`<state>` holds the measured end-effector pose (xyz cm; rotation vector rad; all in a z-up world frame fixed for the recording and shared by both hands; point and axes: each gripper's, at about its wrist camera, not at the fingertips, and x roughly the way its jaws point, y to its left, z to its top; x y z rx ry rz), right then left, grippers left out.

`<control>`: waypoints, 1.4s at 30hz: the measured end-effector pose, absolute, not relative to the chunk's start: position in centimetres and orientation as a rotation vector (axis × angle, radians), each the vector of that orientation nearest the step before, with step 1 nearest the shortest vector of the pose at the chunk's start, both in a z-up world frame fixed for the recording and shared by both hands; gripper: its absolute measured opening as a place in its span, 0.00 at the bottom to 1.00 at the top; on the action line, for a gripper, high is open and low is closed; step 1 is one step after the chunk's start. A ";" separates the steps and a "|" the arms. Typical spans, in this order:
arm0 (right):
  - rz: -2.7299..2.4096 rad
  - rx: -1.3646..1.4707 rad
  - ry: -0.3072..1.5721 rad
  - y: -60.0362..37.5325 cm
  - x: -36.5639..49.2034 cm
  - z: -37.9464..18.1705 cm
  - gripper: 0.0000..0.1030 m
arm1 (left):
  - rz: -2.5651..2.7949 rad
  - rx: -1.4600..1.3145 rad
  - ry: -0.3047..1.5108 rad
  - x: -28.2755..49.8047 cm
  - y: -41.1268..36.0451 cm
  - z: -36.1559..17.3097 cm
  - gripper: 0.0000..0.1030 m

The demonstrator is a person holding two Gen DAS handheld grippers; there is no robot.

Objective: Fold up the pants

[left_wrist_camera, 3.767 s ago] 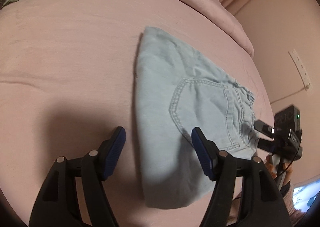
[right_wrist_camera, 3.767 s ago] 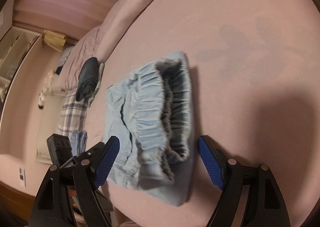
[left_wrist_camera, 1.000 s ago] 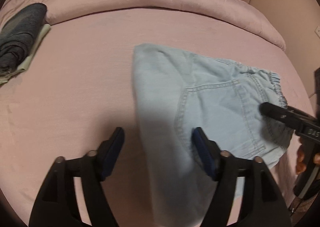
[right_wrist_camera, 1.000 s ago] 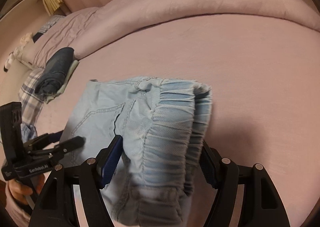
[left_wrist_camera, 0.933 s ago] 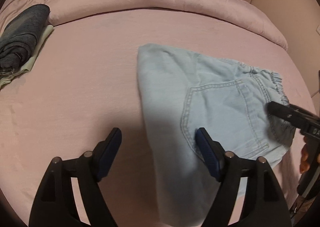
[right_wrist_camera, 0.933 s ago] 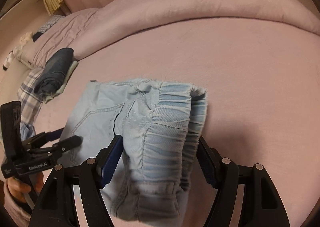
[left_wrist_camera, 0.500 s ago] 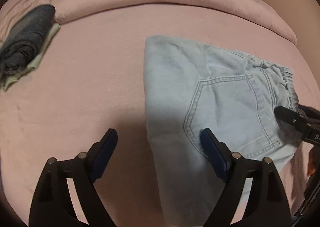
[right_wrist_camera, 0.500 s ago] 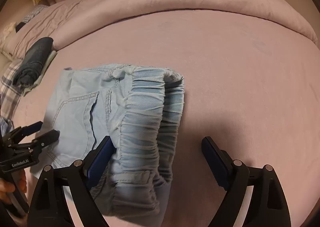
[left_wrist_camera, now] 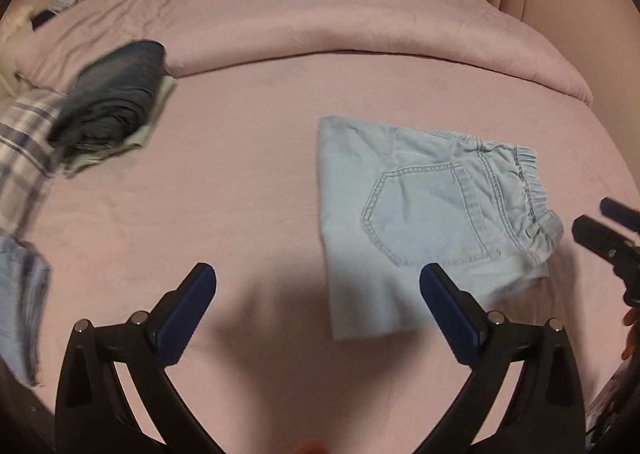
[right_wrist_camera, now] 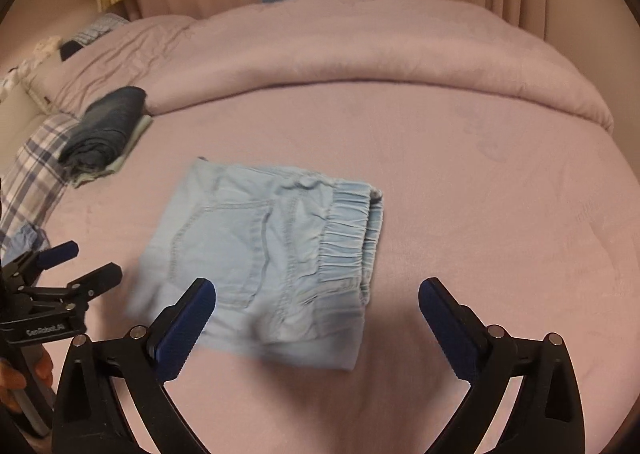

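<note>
Light blue denim pants [left_wrist_camera: 424, 214] lie folded into a compact rectangle on the pink bed, back pocket up, elastic waistband to the right. They also show in the right wrist view [right_wrist_camera: 272, 262]. My left gripper [left_wrist_camera: 318, 310] is open and empty, held back above the bed near the pants' near-left corner. My right gripper [right_wrist_camera: 316, 314] is open and empty, held back from the waistband end. The right gripper shows at the left view's right edge [left_wrist_camera: 608, 230]; the left gripper shows at the right view's left edge [right_wrist_camera: 72, 266].
A folded dark garment [left_wrist_camera: 112, 102] on a pale green cloth sits at the far left of the bed. A plaid fabric [left_wrist_camera: 20, 142] and a blue garment [left_wrist_camera: 20, 294] lie at the left edge. A rolled pink duvet [left_wrist_camera: 340, 26] lies across the back.
Both grippers have pulled back and up from the folded pants, which now lie farther away and free of the jaws. The pants stay flat on the bed.
</note>
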<state>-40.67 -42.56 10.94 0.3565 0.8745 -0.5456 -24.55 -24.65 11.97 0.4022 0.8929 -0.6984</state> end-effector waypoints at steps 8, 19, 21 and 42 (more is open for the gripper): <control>-0.541 0.310 0.860 -39.4 -42.2 14.4 0.99 | -0.707 0.364 0.821 -28.4 -22.1 16.6 0.99; -0.525 0.269 0.838 -36.7 -43.5 16.3 0.99 | -0.697 0.354 0.804 -29.8 -21.2 17.9 0.99; -0.522 0.273 0.842 -36.6 -43.4 16.2 0.99 | -0.694 0.355 0.804 -29.9 -21.2 17.9 0.99; -0.526 0.274 0.843 -36.1 -43.6 16.0 0.99 | -0.698 0.374 0.794 -30.8 -21.4 18.0 0.99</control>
